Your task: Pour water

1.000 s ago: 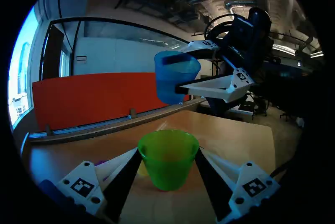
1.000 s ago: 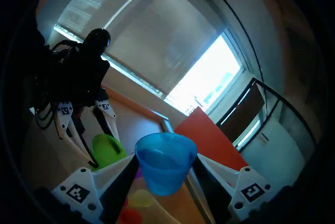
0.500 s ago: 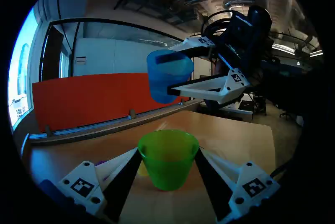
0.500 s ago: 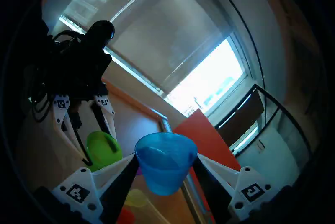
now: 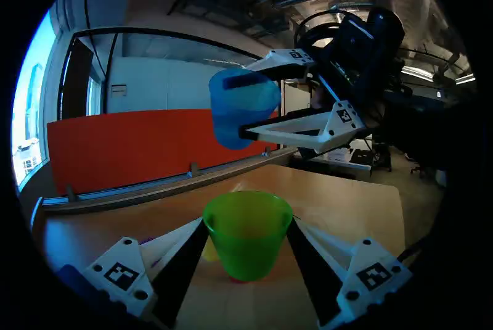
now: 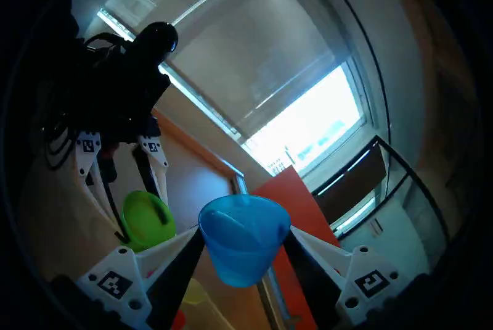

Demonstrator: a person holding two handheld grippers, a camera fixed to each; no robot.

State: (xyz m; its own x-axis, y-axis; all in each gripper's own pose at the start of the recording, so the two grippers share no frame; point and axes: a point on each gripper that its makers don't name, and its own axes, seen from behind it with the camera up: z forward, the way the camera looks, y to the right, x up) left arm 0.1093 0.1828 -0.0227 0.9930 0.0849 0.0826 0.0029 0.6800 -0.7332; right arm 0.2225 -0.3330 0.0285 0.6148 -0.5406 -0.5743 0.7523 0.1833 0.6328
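Note:
In the left gripper view a green cup [image 5: 248, 233] stands upright between my left gripper's fingers, and my left gripper [image 5: 246, 250] is shut on it just above the wooden table [image 5: 345, 200]. Above it hangs a blue cup [image 5: 239, 107], tilted, held by my right gripper [image 5: 259, 103]. In the right gripper view the blue cup [image 6: 243, 247] sits between both fingers of my right gripper [image 6: 244, 250], with water inside leaning toward the rim. The green cup [image 6: 145, 219] and my left gripper [image 6: 126, 206] lie lower left of it.
An orange partition [image 5: 135, 139] and a rail run along the table's far edge. Small yellow and red cups [image 6: 194, 293] lie on the table below the blue cup. A bright window [image 6: 302, 126] is behind. Office chairs and desks stand at the right [image 5: 382, 151].
My right gripper has carried the blue cup leftward and tipped it further over the green cup. The left gripper and green cup have stayed still.

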